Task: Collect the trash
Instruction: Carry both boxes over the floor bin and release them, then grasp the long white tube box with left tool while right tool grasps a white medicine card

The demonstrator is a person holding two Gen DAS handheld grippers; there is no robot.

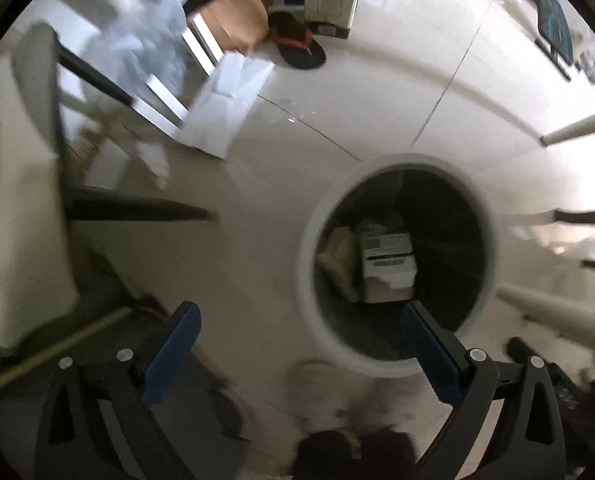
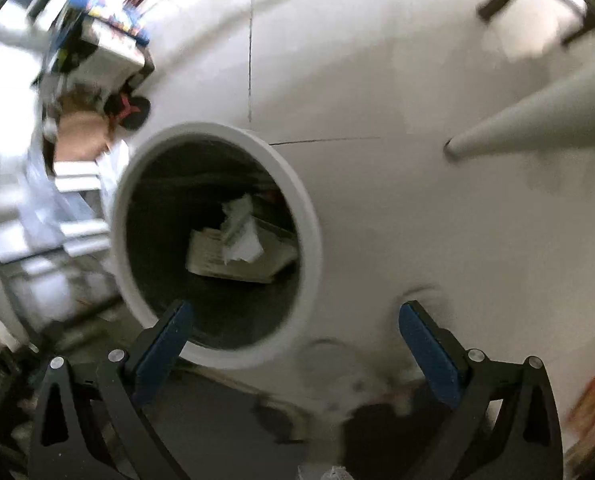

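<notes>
A round bin with a white rim point(image 1: 313, 216) stands on the pale tiled floor. Inside lie a white box with a printed label point(image 1: 387, 262) and a yellowish wrapper point(image 1: 337, 258). My left gripper point(image 1: 299, 316) hangs over the bin's near left edge, open, nothing between its blue pads. In the right wrist view the same bin's rim point(image 2: 309, 216) sits at the left, holding the flat white box point(image 2: 237, 258) with crumpled white paper point(image 2: 241, 232) above it. My right gripper point(image 2: 295, 314) is open and empty; its left finger is over the bin mouth.
A black and red sandal point(image 1: 299, 46), a cardboard box point(image 1: 237, 20) and white boards point(image 1: 221, 108) lie beyond the bin. A dark chair leg point(image 1: 137, 208) crosses at the left. A white table leg point(image 2: 537, 120) slants in at the right. Open floor lies past the bin.
</notes>
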